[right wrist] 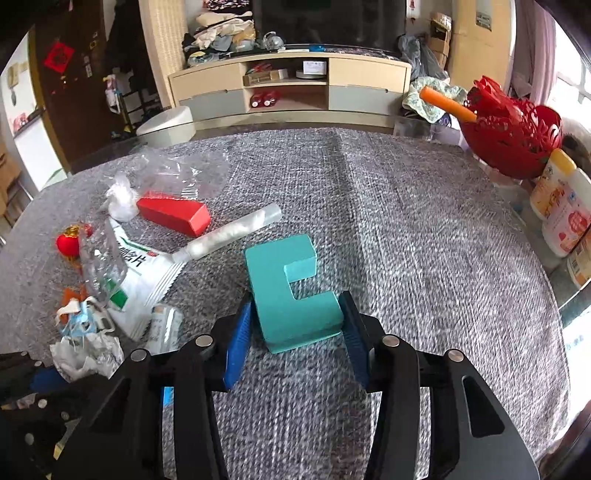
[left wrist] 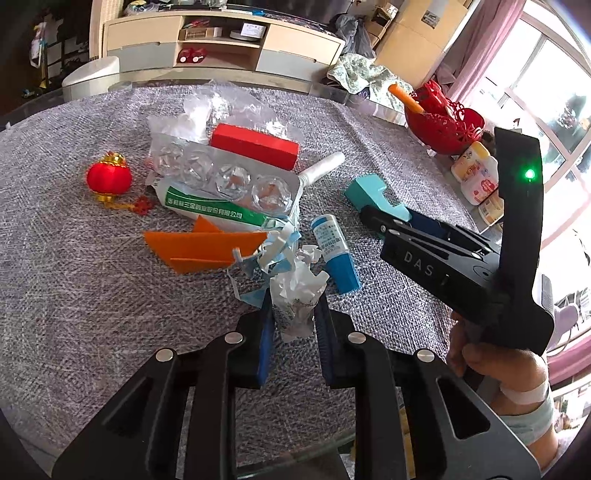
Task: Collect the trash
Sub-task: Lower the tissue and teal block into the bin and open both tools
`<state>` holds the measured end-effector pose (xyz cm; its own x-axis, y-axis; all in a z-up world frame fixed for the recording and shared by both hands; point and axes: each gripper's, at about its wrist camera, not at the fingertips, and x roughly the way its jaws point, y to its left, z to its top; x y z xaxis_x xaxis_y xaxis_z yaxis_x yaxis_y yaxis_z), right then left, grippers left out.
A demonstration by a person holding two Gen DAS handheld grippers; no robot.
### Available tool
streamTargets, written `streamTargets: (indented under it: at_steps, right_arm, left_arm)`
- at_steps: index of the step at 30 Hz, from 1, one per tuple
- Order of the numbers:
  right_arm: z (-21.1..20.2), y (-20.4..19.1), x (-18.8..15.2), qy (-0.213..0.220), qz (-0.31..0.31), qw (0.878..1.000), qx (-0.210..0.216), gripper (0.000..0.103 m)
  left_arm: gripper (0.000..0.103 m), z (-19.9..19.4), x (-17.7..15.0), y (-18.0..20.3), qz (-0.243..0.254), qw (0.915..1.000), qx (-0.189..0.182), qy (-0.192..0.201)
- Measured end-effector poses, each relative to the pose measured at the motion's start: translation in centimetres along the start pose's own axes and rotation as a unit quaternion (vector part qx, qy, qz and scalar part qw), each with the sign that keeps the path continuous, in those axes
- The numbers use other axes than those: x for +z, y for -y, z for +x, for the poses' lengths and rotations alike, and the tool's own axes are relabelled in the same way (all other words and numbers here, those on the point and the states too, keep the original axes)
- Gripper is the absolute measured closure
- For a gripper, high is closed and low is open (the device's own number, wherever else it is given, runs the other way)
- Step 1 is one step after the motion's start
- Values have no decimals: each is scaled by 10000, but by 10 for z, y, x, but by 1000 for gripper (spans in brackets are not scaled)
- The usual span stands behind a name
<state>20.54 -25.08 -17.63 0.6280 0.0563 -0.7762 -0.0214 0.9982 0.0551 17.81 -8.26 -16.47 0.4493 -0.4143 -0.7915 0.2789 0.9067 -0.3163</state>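
Left tool pinches crumpled paper mid-surface, paper standing upright between the pads. Right tool straddles the teal block, pads at its sides (contact unclear), long axis pointing toward the far edge.

A lived-in home, a living room by the look of it. A long TV cabinet runs along the far wall, clothes heaped on top, a dark screen above. Pink curtains hang by a bright window. A grey cloth covers the table, with a red basket and a small red lantern on it.
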Motion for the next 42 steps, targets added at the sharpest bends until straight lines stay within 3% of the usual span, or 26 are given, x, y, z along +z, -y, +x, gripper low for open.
streamTargets:
  at_steps: [11,24,33,36,42]
  right_arm:
    - [-58,-5,-45,-48,136,9999,87,57]
    - [-130,-43,-110,-122,26,9989,456,57]
    - [-125,-59,-158,-642,112,9961,589,57]
    - [-116,-63,-170,-837,153,9945,608,57]
    - [-89,-69,-195,-1372,261,9878,688,57]
  left_arm:
    - [84,-44,-32,9,239,9995,-140,134]
    - [84,-98,-113,3,226,9997,-39,81]
    - [84,-97,-160,-8,178,9994,253,-166]
    - [84,-86,-174,-13,183,9982,481,-321]
    - [84,-58,-197,-27,28,9961,527,-711]
